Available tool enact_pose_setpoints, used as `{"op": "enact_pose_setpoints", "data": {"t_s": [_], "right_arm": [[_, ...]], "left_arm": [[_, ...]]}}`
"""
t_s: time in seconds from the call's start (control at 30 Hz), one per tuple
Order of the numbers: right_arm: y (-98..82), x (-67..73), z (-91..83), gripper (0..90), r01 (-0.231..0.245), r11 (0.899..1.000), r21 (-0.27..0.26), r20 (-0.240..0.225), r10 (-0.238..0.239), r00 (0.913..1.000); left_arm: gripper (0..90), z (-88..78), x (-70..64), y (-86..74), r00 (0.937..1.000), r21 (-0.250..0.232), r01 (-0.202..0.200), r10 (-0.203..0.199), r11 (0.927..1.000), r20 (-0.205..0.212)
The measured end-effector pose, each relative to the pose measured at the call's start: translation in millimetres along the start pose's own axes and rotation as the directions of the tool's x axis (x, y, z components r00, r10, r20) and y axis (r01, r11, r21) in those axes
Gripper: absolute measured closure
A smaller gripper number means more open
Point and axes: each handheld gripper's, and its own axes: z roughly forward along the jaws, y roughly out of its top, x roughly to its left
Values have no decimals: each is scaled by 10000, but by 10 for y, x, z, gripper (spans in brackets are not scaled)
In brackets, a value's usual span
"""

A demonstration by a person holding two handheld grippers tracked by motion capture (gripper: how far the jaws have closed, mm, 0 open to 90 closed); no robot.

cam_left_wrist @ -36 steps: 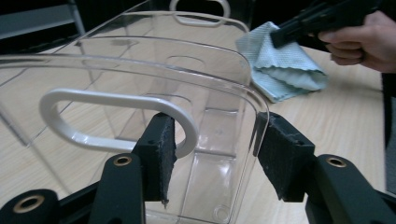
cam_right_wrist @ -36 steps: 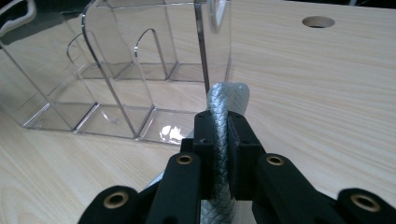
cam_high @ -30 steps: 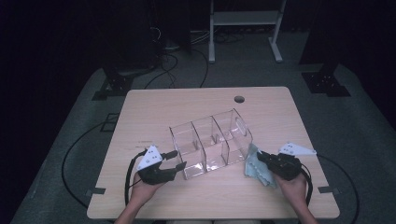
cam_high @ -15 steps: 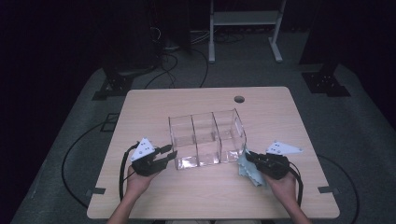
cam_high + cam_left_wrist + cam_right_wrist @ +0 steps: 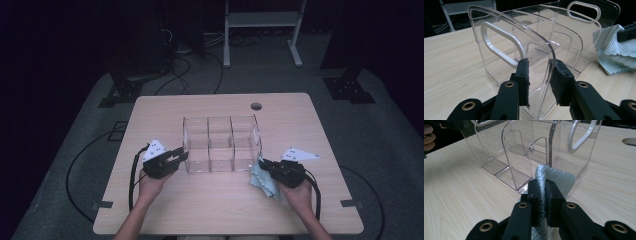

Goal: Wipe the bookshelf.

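The left gripper (image 5: 177,156) has just been closing its jaws, and in the left gripper view its two black foam pads (image 5: 523,75) now press on either side of the clear end wall of the organiser (image 5: 221,144), just below a white oval handle ring (image 5: 500,45) set in that wall. The right gripper (image 5: 266,164) is clamped on a pale blue-green cloth (image 5: 263,181); in the right gripper view the cloth (image 5: 554,180) stands folded and pinched between the pads, its weave a small raised scale-like pattern.

The organiser is a transparent hard-plastic box with three compartments in a row, divided by curved-topped partitions, with a handle cut-out at each end. Its long axis runs left to right, parallel to the worktop's near edge, and it stands upright with its open top facing up. It sits about midway across the worktop, a little nearer the far edge than the near one. The cloth lies just beside its right end, toward the near edge.

The worktop (image 5: 215,210) is a pale wood-grain rectangle with rounded corners and a round cable hole (image 5: 256,106) near the far edge. Around it is grey carpet (image 5: 380,150) in a dark room, with black cables (image 5: 75,170) on the floor and a white metal frame (image 5: 260,30) beyond the far edge.
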Motion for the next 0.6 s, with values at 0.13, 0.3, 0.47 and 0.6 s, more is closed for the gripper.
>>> {"op": "enact_pose_setpoints", "data": {"t_s": [0.13,0.3,0.47,0.6], "right_arm": [[0,-27,15,830,-61,10000,-51,5,61,10000],[-14,-25,-12,830,-123,9999,-93,10,123,9999],[-37,-67,-99,830,-281,9993,-229,56,282,9996],[-58,-104,-193,830,-368,9989,-299,160,373,9992]], "left_arm": [[696,26,31,3,9999,-61,100,-100,9999,-98],[670,27,35,0,9999,-53,141,-142,9999,-97],[650,3,36,4,9997,-120,169,-171,9998,-175],[640,7,11,6,9999,-119,20,-22,9999,-167]]}}
